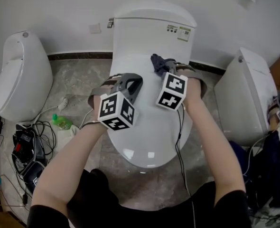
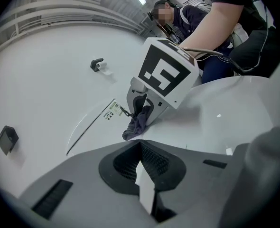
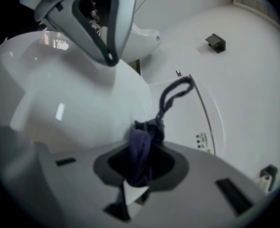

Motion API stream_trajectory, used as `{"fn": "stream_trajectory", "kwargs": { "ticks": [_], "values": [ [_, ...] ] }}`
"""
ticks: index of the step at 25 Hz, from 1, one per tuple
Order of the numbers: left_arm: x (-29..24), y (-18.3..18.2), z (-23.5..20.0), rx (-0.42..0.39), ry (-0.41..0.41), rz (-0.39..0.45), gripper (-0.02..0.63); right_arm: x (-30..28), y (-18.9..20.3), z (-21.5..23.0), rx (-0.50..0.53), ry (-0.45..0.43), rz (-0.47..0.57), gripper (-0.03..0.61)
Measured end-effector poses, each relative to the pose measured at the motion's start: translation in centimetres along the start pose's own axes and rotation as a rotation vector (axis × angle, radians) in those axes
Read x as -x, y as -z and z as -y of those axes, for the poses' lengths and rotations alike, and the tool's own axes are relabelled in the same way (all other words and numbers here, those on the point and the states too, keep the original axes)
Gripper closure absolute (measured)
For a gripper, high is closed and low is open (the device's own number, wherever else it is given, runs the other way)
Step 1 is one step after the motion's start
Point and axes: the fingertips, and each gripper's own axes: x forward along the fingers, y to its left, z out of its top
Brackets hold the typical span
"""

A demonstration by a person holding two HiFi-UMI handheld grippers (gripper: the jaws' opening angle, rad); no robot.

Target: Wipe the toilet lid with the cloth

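Note:
The white toilet lid [image 1: 144, 137] is closed, below the tank [image 1: 149, 32]. A dark purple cloth [image 1: 160, 63] lies bunched on the back of the lid near the hinge. My right gripper [image 1: 164, 69] is shut on it. In the right gripper view the cloth [image 3: 141, 151] sits pinched between the jaws of that gripper [image 3: 140, 163], and a loose loop hangs out ahead. My left gripper [image 1: 129, 82] hovers over the lid's left half, beside the right one. Its jaws [image 2: 141, 151] are shut on nothing. The left gripper view shows the cloth [image 2: 136, 122] touching the lid [image 2: 216, 122].
A white urinal [image 1: 19, 75] stands at the left and another white fixture [image 1: 251, 99] at the right. A green bottle [image 1: 61, 122] and tangled cables [image 1: 28, 146] lie on the marble floor at the left. A person [image 2: 187, 13] sits in the background.

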Motion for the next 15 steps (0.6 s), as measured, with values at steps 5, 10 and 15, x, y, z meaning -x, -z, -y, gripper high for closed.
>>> {"fn": "stream_trajectory", "kwargs": {
  "ticks": [5,10,15],
  "values": [
    [-0.3,0.0,0.3,0.001,0.004,-0.002,0.603,1.6,0.0,-1.5,0.01,0.008,0.006,0.497],
    [-0.2,0.3,0.8,-0.001,0.008,-0.009,0.603,3.0,0.0,-2.8,0.008,0.005,0.01,0.497],
    [-0.2,0.3,0.7,-0.001,0.006,-0.01,0.603,4.2,-0.3,-3.9,0.005,0.004,0.015,0.497]
  ]
}}
